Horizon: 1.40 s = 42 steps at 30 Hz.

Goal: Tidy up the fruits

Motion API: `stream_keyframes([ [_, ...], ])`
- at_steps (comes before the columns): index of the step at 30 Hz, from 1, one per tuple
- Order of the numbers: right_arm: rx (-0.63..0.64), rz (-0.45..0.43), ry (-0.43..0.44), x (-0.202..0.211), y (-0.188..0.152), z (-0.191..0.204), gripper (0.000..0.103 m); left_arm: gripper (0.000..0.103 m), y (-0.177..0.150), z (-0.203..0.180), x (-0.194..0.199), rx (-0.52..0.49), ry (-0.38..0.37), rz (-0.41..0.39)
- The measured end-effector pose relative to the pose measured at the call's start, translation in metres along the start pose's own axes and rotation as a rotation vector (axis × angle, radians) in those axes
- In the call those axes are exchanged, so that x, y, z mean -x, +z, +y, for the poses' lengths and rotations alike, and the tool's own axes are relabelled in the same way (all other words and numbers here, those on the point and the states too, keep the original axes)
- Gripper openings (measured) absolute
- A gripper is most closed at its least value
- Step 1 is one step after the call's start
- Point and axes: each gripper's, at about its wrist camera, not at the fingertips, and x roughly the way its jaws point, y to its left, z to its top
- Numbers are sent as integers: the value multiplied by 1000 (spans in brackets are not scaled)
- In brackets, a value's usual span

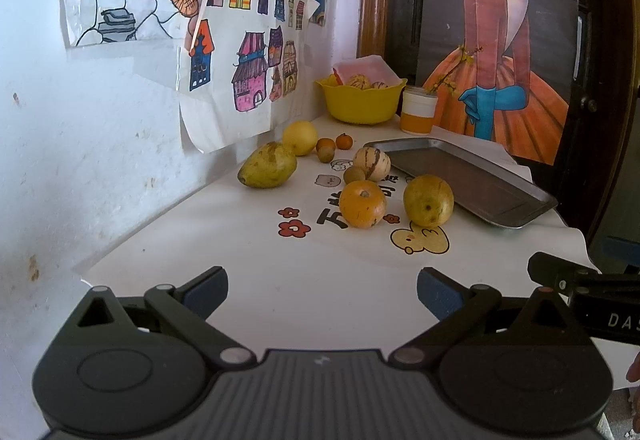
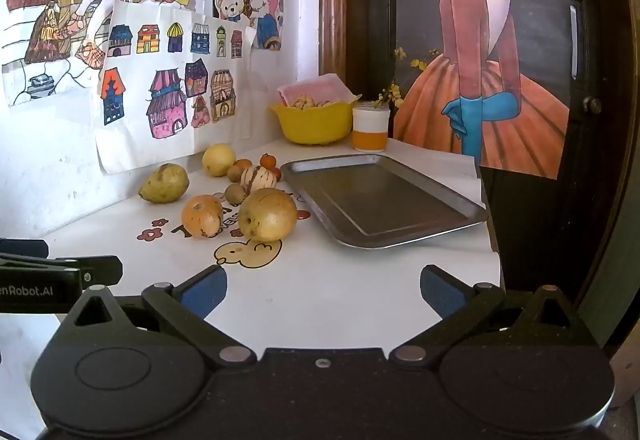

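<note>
Both the left hand-held gripper (image 1: 322,294) and right hand-held gripper (image 2: 323,292) hover spread and empty over the near surface (image 2: 340,296), ready to carry loose fruits (image 2: 267,214) beside the wall onto the bare tray (image 2: 384,199) alongside.

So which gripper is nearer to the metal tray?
Right. The right gripper faces the metal tray just ahead, slightly to its right; the left gripper stands further left, the tray ahead to its right.

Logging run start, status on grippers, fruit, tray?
Left gripper open, right gripper open, both empty. Fruits loose on table, metal tray empty beside them. Nothing blocking.
</note>
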Motion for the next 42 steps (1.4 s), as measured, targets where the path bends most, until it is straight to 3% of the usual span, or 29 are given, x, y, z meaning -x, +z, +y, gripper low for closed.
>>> stream_keyframes([
  [31,1,8,17,-3,-6,6,102,102,-1,2,2,4,0,6],
  [36,8,17,33,-4,-2,3,102,102,-4,5,-8,-20,25,52],
  [42,139,-29,116,-12,13,-1,102,102,12,8,-21,-43,26,62],
])
